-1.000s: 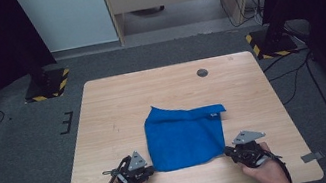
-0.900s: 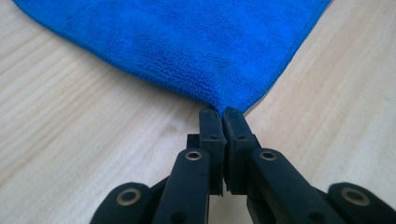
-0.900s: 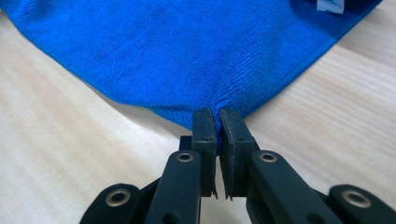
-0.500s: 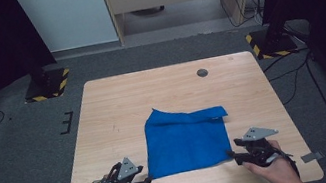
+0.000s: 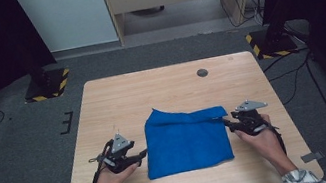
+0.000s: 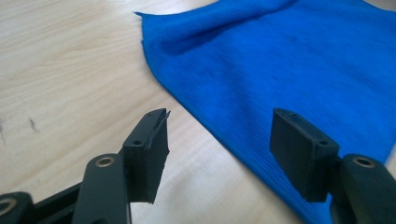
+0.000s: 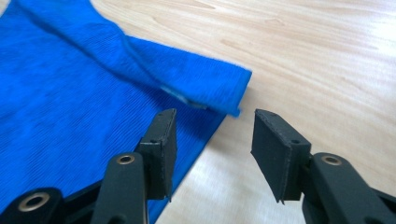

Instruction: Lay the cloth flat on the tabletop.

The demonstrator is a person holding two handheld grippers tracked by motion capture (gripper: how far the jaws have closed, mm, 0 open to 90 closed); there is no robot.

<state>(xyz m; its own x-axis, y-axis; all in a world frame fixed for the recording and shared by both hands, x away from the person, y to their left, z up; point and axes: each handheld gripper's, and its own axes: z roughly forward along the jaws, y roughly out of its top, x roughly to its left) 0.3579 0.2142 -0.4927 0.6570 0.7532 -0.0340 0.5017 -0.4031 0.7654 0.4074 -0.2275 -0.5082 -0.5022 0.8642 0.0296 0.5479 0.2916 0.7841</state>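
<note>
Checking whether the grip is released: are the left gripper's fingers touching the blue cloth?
Apart. In the left gripper view the fingers stand open above the table, with the cloth edge running between them, pressed by neither.

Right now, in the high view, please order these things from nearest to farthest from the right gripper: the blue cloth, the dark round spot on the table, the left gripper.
1. The blue cloth: just to the left of the right gripper, its corner at the fingers.
2. The dark round spot: on the far part of the table, beyond the cloth.
3. The left gripper: across the cloth, at its left edge.
</note>
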